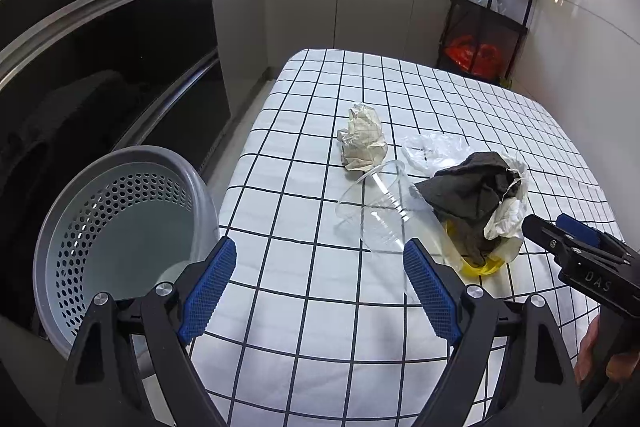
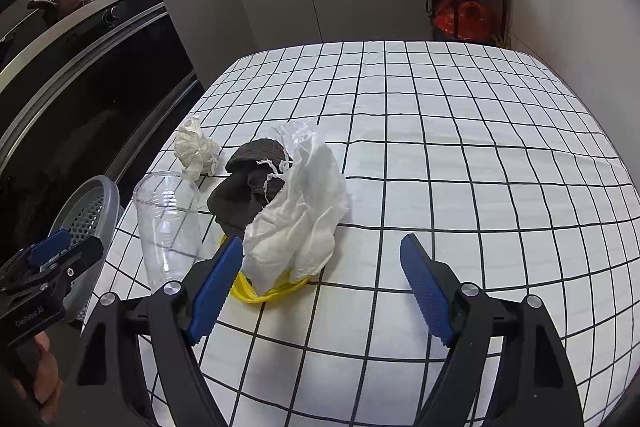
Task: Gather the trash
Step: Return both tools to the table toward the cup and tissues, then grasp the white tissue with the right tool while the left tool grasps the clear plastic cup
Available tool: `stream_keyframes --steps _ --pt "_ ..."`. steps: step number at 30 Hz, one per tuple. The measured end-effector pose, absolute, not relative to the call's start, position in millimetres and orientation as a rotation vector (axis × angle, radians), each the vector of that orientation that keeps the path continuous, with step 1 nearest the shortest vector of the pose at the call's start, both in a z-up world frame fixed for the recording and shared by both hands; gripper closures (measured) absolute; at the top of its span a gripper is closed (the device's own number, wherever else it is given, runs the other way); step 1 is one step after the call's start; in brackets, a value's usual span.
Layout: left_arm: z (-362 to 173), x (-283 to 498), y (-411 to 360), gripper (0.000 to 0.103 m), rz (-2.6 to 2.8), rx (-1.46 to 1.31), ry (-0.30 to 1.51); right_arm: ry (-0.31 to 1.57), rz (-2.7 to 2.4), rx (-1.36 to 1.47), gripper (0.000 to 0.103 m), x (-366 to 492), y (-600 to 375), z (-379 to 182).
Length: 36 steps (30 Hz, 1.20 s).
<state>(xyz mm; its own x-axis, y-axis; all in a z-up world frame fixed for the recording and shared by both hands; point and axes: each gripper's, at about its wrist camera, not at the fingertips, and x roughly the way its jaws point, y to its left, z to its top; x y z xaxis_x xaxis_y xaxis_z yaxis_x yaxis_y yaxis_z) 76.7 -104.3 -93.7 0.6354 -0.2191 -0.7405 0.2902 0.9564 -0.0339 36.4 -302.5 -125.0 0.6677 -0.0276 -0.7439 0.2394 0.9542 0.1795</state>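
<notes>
- The desk, covered in a white cloth with a black grid [image 2: 460, 155], carried all the trash in one loose cluster near its left edge – none of it had gone anywhere.
- The crumpled cream paper ball [image 1: 362, 139] sat farthest back; just in front of it the clear plastic cup [image 1: 380, 211] lay on its side.
- Beside the cup was a heap: a dark grey rag [image 2: 244, 187] with a crumpled white tissue [image 2: 300, 219] draped over it, a thin clear plastic film [image 1: 434, 149] behind, and a yellow plastic piece [image 2: 260, 293] showing under the front edge.
- The grey perforated plastic bin [image 1: 120, 227] stood off the desk's left edge, and as far as the left view showed its inside, it was empty.
- The left gripper [image 1: 320, 287] hung over the near desk with its jaws spread wide and nothing between them; the cup lay just ahead of the right-hand pad.
- The right gripper [image 2: 322, 285] had its jaws spread too, gripping nothing, with the tissue heap just at its left-hand pad.
- Judged from this, collecting had not begun – every piece was left to lift and drop into the bin.
</notes>
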Motion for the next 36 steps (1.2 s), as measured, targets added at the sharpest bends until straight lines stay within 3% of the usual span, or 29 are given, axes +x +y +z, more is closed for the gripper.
stream_keyframes --steps 11,15,19,22,36 --pt "-100 77 -107 0.019 -0.300 0.095 0.854 0.848 -0.169 0.280 0.026 52 -300 -137" --pt "-102 74 -110 0.019 -0.303 0.106 0.855 0.860 -0.150 0.269 0.051 53 -296 -136" --pt "-102 71 -112 0.019 -0.307 0.111 0.851 0.889 -0.128 0.276 0.082 53 -296 -139" --pt "-102 70 -113 0.019 -0.307 0.112 0.849 0.877 -0.129 0.277 0.091 48 -299 -135" --pt "-101 63 -125 0.015 -0.324 0.110 0.848 0.767 -0.196 0.337 0.092 22 -328 -103"
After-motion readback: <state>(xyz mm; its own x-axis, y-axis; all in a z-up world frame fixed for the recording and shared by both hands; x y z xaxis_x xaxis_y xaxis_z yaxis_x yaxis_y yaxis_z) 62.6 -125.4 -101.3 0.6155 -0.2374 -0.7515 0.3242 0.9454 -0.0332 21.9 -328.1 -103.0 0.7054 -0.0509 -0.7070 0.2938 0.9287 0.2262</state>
